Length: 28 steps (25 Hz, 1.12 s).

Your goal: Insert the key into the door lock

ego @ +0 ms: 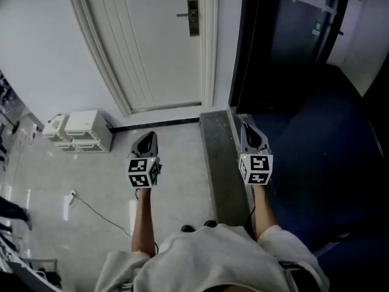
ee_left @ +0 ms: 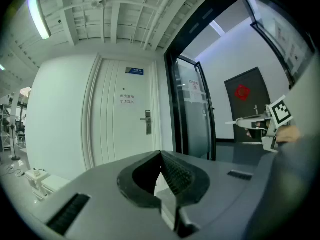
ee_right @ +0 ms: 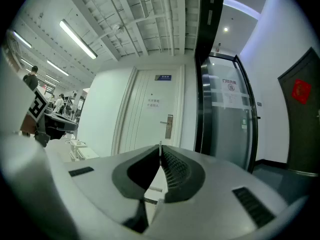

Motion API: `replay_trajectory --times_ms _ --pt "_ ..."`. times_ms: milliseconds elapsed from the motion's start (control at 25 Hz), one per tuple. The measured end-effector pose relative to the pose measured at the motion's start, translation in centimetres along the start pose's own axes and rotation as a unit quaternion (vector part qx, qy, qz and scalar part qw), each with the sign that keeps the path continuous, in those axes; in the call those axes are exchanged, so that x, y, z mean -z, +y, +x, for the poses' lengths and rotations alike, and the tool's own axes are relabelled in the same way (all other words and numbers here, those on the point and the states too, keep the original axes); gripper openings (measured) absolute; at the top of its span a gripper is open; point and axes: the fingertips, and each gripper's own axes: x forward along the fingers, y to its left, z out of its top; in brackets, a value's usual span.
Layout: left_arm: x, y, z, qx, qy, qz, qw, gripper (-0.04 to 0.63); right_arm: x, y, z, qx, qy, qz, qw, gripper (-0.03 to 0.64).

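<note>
The white door stands shut ahead, some way off, with a dark lock plate and lever handle on its right side; the lock shows in the left gripper view and the lock in the right gripper view. My left gripper points level at the door, jaws together and empty. My right gripper also points level and is shut on a thin key whose tip sticks out past the jaws. In the left gripper view the key juts from the right gripper.
White boxes sit on the floor against the left wall, with a cable trailing nearby. A dark glass door and dark floor lie to the right, beyond a grey threshold strip. People stand far off left.
</note>
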Motion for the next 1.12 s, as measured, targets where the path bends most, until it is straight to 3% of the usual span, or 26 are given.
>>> replay_trajectory --times_ms 1120 --pt "0.9 -4.9 6.6 -0.013 0.016 -0.006 0.9998 0.017 2.4 -4.4 5.0 -0.049 0.003 0.023 0.999 0.029"
